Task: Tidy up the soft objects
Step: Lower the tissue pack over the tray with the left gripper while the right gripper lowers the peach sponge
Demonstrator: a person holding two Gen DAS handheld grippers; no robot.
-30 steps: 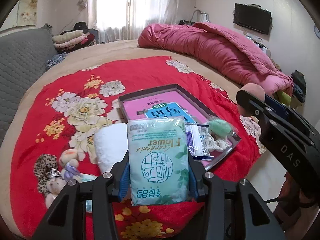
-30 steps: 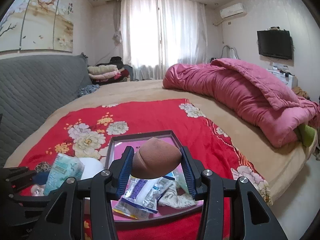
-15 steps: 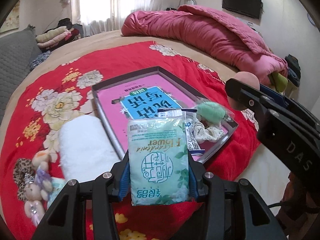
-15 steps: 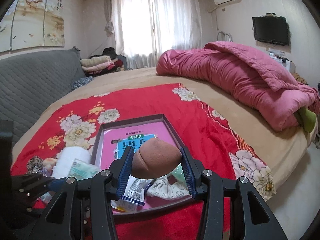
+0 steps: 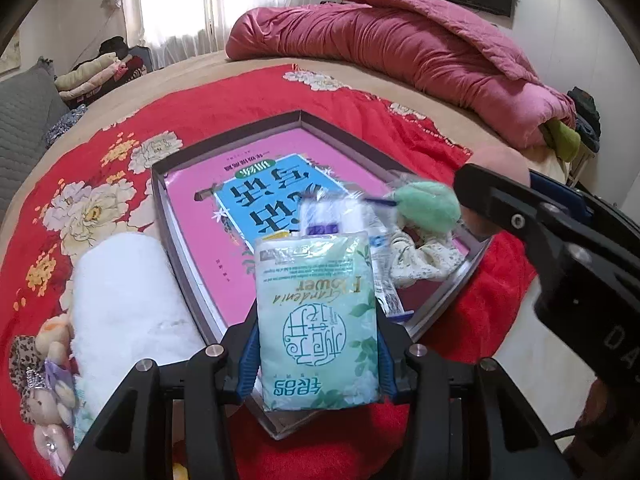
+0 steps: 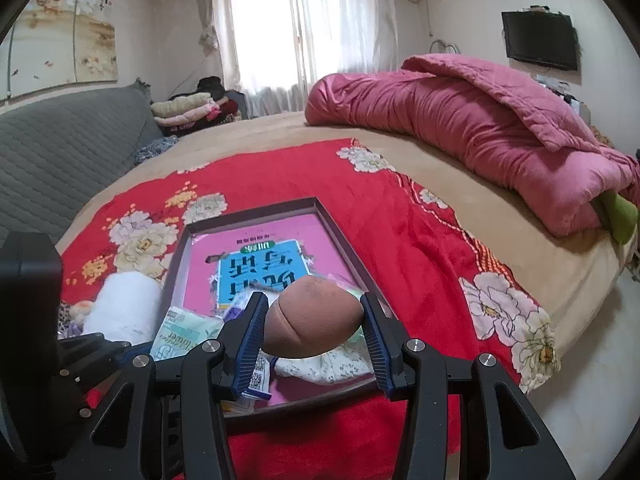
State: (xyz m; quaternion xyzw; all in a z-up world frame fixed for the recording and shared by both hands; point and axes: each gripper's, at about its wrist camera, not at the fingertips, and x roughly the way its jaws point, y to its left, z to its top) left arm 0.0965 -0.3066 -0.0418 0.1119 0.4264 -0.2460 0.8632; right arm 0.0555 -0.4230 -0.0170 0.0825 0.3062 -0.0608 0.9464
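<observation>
My left gripper [image 5: 318,354] is clamped on the tissue pack [image 5: 316,320], long axis toward twelve o'clock — the tray [image 5: 224,136] lies just beyond. My right gripper [image 6: 314,338] grips the makeup sponge [image 6: 314,322], above the tray's near end.

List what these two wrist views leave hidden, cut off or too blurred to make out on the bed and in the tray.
- Left wrist view: the tissue pack hides the tray's near part.
- Left wrist view: the plush toys are cut off by the fisheye edge.
- Right wrist view: the sponge covers the green item; the packets under it are blurred.
</observation>
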